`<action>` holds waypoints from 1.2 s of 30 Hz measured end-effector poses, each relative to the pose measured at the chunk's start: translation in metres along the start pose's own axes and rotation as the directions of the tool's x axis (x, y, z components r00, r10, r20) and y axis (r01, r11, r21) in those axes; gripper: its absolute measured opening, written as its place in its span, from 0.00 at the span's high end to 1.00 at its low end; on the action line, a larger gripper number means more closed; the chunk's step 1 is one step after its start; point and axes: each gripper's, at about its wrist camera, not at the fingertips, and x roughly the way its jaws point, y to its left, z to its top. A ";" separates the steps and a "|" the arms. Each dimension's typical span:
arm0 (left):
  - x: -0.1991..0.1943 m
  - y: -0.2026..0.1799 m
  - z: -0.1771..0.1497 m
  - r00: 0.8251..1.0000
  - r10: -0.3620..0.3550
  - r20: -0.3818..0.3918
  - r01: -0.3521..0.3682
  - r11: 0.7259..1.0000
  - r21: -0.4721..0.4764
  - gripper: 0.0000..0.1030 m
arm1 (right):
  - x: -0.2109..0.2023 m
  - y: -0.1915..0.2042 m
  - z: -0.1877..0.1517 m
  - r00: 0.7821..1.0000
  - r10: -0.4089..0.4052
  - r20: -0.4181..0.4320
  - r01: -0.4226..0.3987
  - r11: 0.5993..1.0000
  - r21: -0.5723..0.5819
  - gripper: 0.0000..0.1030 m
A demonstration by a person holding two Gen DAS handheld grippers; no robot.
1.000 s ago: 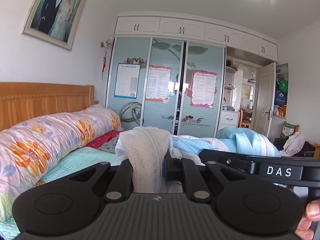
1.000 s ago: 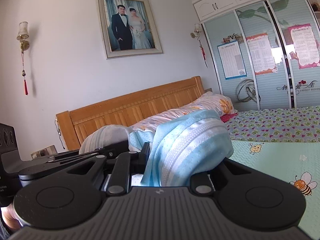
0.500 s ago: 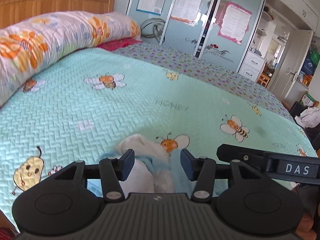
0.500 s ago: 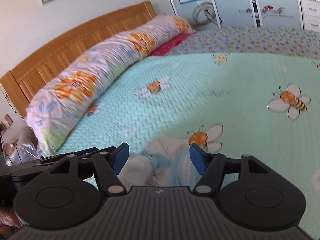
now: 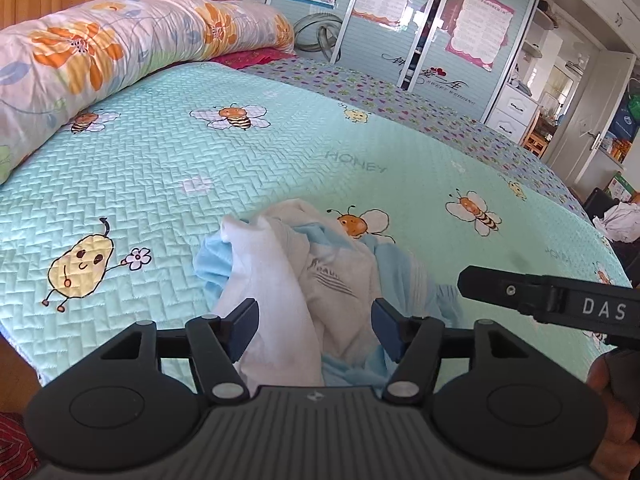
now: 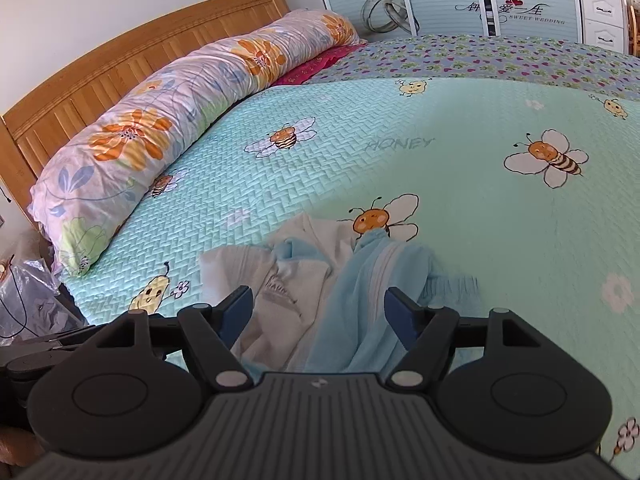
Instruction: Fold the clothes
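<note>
A crumpled white and light-blue garment (image 5: 304, 276) lies in a heap on the mint bee-print bedspread (image 5: 240, 152), near the bed's front edge. My left gripper (image 5: 314, 322) hovers low over its white part; the jaws are opening and the cloth lies loose between them, pads apart from it. In the right wrist view the same garment (image 6: 320, 280) shows its blue striped part. My right gripper (image 6: 316, 312) stands over it, jaws also opening, with nothing pinched. The right gripper's black body (image 5: 552, 300) juts in at the right of the left wrist view.
A long floral bolster (image 6: 168, 120) lies along the wooden headboard (image 6: 120, 60). A purple heart-print sheet (image 6: 480, 56) covers the far side. Sliding wardrobe doors (image 5: 400, 32) stand behind, with a doorway (image 5: 580, 112) at right. Bags (image 6: 28, 296) sit beside the bed at left.
Both grippers dropped from holding the garment up high to low over the bed. Their jaws opened and let the cloth go; it now rests in a heap.
</note>
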 end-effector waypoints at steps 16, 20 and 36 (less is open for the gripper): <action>-0.041 -0.037 -0.033 0.998 -0.056 0.029 0.056 0.998 0.003 0.32 | -0.080 -0.009 -0.055 0.998 -0.052 0.026 0.052 0.999 0.002 0.27; -0.036 -0.044 -0.038 0.999 -0.042 0.009 0.041 0.999 0.019 0.32 | -0.083 -0.023 -0.061 0.999 -0.045 0.027 0.044 0.998 0.033 0.27; 0.001 0.038 -0.060 0.987 0.125 -0.099 -0.138 0.980 -0.141 0.32 | 0.016 0.013 -0.091 0.981 0.125 -0.148 -0.131 0.991 -0.037 0.27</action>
